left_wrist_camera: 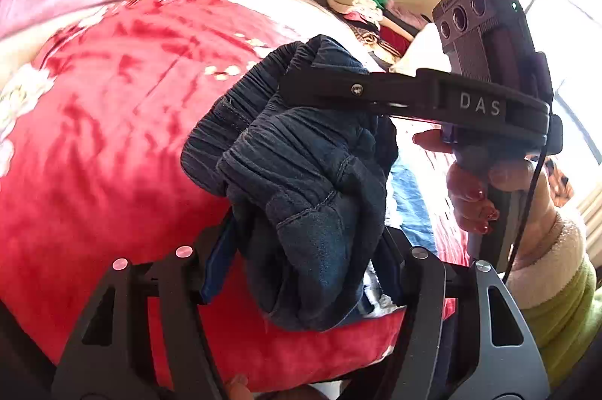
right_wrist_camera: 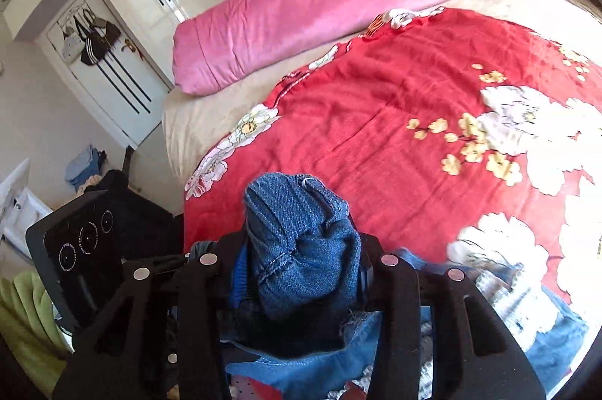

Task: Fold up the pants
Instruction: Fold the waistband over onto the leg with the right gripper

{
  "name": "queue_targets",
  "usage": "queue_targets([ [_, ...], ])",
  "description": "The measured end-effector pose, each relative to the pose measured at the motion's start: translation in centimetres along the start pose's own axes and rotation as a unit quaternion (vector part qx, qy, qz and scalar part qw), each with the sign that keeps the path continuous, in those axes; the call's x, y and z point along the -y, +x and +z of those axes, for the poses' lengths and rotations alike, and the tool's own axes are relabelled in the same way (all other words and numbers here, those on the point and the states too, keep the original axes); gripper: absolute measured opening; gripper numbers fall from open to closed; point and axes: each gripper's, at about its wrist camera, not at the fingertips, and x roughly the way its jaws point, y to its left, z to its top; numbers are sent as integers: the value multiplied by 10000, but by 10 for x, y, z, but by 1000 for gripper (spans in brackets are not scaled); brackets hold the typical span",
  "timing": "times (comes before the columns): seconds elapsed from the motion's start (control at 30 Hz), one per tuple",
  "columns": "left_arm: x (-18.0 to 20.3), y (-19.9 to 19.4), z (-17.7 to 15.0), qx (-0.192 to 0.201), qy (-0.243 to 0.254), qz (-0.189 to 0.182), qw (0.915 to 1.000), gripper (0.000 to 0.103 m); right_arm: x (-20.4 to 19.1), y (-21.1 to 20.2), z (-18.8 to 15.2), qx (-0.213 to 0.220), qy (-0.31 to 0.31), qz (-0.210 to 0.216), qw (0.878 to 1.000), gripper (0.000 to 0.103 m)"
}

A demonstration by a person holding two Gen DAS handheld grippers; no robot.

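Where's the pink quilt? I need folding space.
In the right wrist view the pink quilt lies rolled along the bed's far left edge, beyond the red floral cover.

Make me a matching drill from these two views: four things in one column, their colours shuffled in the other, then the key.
Things:
1. pants
2. rolled quilt
3. bedspread
4. sleeve

Colours:
A. pink
B. light green
C. blue denim
D. red with white flowers

Pairs: 1-C, 2-A, 3-D, 4-B
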Motion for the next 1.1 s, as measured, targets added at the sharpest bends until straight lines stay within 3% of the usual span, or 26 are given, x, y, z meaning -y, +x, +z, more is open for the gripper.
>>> queue_targets([
  [0.47, 75, 66, 0, -351, 791, 237, 9960, 55, 78, -60, -56, 527, 680, 41, 9963, 41],
  [0.67, 92, 77, -7, -399, 911, 325, 9945, 56, 104, -77, -83, 759, 1084, 118, 9911, 53],
  [0.87, 107, 75, -17, -400, 1037, 268, 9934, 71, 117, -107, -104, 1005, 1511, 164, 9833, 66],
  [1.1, 122, 68, -31, -380, 1154, -28, 9926, 85, 112, -128, -118, 934, 1585, -61, 9829, 79],
])
